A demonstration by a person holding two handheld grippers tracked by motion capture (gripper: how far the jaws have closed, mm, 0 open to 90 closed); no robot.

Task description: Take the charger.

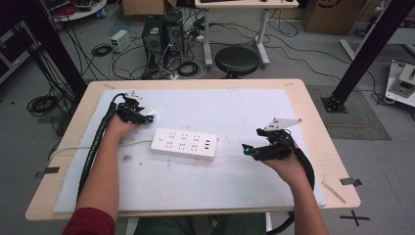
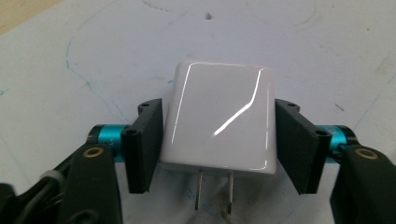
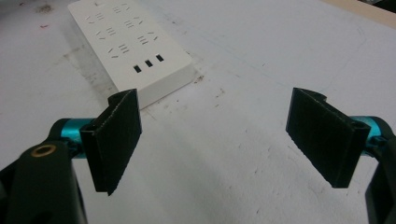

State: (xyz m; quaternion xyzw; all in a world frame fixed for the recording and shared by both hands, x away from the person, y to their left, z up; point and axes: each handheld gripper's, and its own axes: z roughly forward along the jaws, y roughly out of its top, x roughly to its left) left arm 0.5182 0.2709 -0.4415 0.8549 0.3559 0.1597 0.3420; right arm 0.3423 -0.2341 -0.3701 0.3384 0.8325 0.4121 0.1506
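Left claw (image 2: 219, 140) gripping the white charger (image 2: 218, 121) squarely by its sides (prongs toward the camera); lift level toward the power strip (image 1: 184, 143). Right claw (image 3: 219, 140) open, empty.

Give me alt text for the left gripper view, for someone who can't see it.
A glossy white plug adapter sits clamped between the left gripper's two black jaws, its two metal prongs pointing toward the camera. Beneath it lies a white mat with faint blue pen marks.
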